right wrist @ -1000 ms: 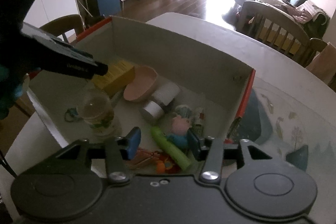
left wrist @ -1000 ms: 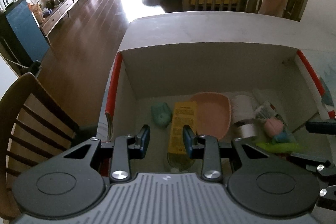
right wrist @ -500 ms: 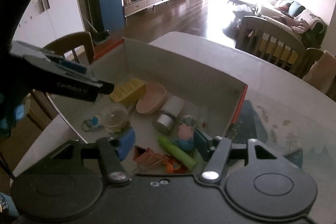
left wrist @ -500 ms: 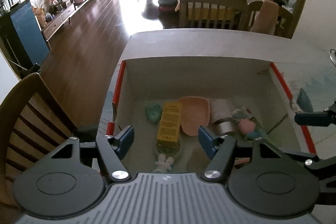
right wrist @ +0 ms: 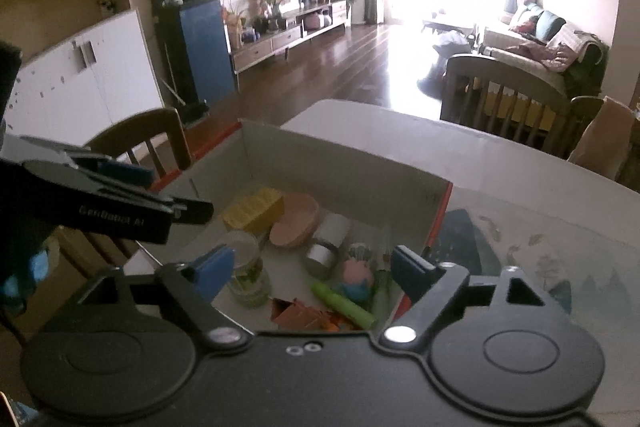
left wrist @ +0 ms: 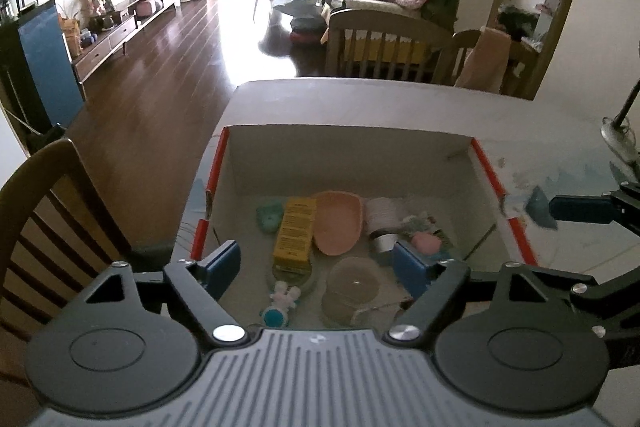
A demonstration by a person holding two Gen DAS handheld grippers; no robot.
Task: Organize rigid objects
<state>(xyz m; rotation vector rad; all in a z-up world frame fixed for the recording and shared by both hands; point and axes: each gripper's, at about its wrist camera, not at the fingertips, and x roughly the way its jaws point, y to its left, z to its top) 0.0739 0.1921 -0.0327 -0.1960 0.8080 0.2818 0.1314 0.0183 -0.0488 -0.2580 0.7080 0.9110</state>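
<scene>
A cardboard box (left wrist: 348, 159) with red edges sits on the table. It holds a yellow carton (left wrist: 295, 231), a pink bowl (left wrist: 338, 221), a clear glass cup (left wrist: 352, 287), a white and silver cylinder (left wrist: 382, 223), a pink pig toy (left wrist: 426, 242) and a small white and blue toy (left wrist: 280, 303). My left gripper (left wrist: 316, 267) is open and empty above the box's near side. My right gripper (right wrist: 308, 271) is open and empty above the box (right wrist: 348, 163), over the glass cup (right wrist: 246, 269), pig toy (right wrist: 358, 277) and a green tube (right wrist: 344, 305).
The white table (left wrist: 360, 103) stretches behind the box. Wooden chairs stand at the left (left wrist: 44, 219) and far side (left wrist: 384, 39). A blue patterned mat (right wrist: 520, 259) lies right of the box. The left gripper's body (right wrist: 100, 203) shows at the left of the right wrist view.
My left gripper has opened wide, let go of the glass cup in the box and pulled up and back. My right gripper has also risen and opened a little wider.
</scene>
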